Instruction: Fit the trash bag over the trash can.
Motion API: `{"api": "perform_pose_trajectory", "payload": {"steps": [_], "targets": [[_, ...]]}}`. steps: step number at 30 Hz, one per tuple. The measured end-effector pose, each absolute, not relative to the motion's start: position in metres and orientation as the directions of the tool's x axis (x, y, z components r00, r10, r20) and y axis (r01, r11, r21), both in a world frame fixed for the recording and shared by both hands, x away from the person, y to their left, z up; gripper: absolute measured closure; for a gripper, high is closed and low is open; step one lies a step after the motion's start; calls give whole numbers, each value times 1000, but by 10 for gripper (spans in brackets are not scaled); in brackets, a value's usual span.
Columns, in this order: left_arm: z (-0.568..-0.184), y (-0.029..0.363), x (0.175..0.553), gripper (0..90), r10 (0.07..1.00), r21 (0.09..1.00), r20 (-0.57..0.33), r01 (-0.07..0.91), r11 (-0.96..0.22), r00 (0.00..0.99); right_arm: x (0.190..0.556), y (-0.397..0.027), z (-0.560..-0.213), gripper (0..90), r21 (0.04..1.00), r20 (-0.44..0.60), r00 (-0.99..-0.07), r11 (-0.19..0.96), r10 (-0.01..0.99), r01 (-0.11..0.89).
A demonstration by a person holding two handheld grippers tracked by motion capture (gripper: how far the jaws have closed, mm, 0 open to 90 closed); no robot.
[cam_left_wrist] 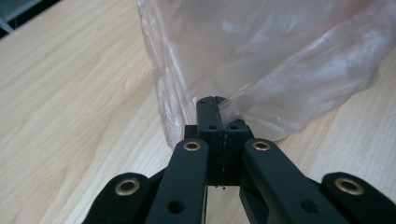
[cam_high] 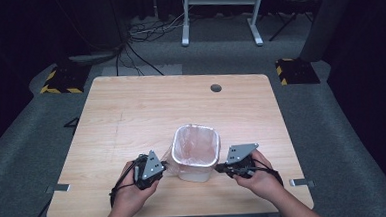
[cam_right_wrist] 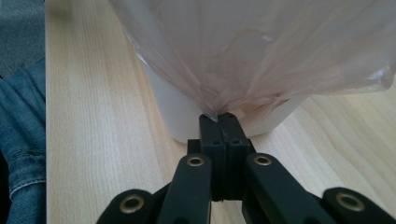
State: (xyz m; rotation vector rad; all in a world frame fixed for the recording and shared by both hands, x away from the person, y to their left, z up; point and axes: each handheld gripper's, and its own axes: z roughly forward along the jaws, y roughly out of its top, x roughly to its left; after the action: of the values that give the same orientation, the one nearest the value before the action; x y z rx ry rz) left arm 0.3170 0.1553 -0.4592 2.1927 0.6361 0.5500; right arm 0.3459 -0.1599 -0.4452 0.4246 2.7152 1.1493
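Clear plastic liner (cam_high: 195,144) in white bin (cam_high: 194,172), both grippers' fingers (cam_left_wrist: 208,122) pinched closed on its edges

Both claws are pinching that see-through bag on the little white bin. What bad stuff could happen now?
1. The plastic bag is thin, and the right claw and left claw each pinch just a small fold of it, so a hard tug might tear it.
2. The white bin looks light; an uneven pull could tip or drag it across the table.
3. The slick film could slip out of either claw.
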Motion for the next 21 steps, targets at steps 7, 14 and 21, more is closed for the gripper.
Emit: {"api": "perform_pose_trajectory", "payload": {"steps": [7, 14, 21], "targets": [[-466, 155, 311, 493, 560, 778, 116, 276, -565, 820, 347, -170, -444, 734, 714, 59, -943, 646, 328, 269], [-447, 179, 299, 266, 559, 837, 48, 272, -474, 828, 351, -197, -413, 500, 780, 82, -919, 549, 386, 300], [-422, 174, 290, 235, 555, 903, 54, 197, -382, 830, 372, -200, -394, 415, 850, 51, -859, 430, 510, 306]]}}
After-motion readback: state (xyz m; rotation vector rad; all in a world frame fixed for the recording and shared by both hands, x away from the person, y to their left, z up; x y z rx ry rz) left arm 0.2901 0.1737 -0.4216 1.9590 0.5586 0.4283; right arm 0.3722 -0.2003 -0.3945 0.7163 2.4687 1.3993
